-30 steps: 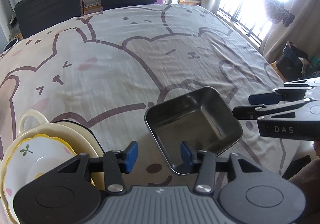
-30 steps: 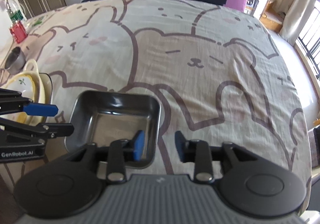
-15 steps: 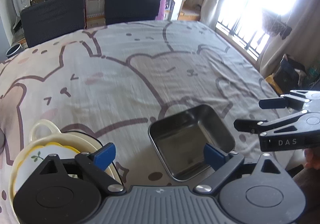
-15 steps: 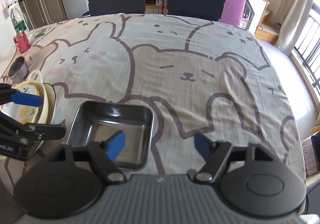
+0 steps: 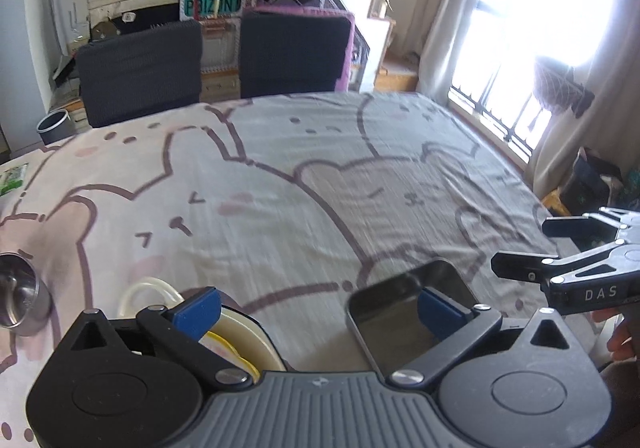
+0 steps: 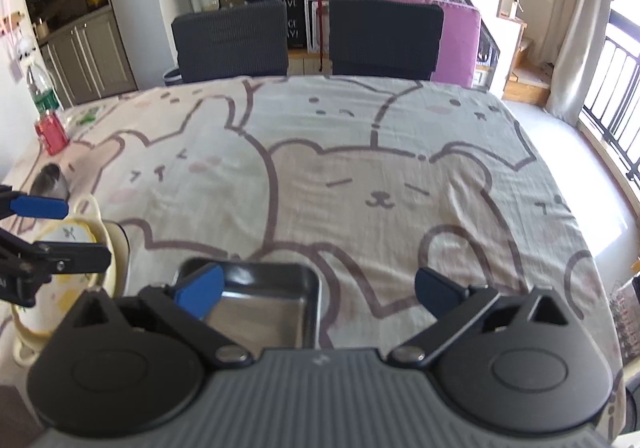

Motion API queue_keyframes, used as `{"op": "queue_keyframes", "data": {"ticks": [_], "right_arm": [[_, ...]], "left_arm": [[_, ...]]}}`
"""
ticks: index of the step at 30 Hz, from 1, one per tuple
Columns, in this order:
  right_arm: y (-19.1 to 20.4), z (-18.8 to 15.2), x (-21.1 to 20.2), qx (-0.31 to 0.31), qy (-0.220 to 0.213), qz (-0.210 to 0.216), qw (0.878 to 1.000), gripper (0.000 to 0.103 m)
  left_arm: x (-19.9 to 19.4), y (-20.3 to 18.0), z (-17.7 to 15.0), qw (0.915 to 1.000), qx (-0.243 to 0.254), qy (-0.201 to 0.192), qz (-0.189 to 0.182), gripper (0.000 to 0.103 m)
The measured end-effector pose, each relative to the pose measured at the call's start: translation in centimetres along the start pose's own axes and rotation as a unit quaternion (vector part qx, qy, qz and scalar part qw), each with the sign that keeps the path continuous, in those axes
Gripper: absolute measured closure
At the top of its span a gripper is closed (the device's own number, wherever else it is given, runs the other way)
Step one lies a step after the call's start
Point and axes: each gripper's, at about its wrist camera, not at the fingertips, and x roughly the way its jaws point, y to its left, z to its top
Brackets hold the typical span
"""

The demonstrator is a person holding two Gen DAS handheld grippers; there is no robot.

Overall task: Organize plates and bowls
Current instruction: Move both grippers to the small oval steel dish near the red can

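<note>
Both my left tongs [image 5: 318,308] and right tongs [image 6: 320,286] have just opened wide, empty. The square steel tray [image 6: 276,300] sits alone on the near surface [image 6: 360,168], beside the cream bowl-and-plate stack [image 6: 106,264]; stacking looks unfinished.

tablecloth [image 6: 360,176]: bear print; chairs [image 6: 232,42]: two, far edge; can [image 6: 51,130]: red, upright; bottle [image 6: 40,88]: behind can
</note>
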Motion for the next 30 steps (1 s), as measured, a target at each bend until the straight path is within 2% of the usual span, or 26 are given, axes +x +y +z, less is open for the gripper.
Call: {"op": "queue_keyframes", "data": {"ticks": [10,19,30], "right_arm": [[2.6,2.1,1.2,0.011,-0.026,0.009,1.0,0.0],[7.0,4.4,3.0,0.013,-0.046,0.055,0.997,0.0],[13.8,7.0,7.3,-0.007,-0.045,0.099,0.994,0.0]], "left_arm": [[-2.6,5.1,0.1,0.9987,-0.034,-0.033,0.022,0.0],[-4.7,10.6,-0.3,0.9933,-0.077,-0.059,0.063,0.0],[-7.0,18.5,-1.6,0.9774,-0.149,-0.07,0.133,0.0]]}}
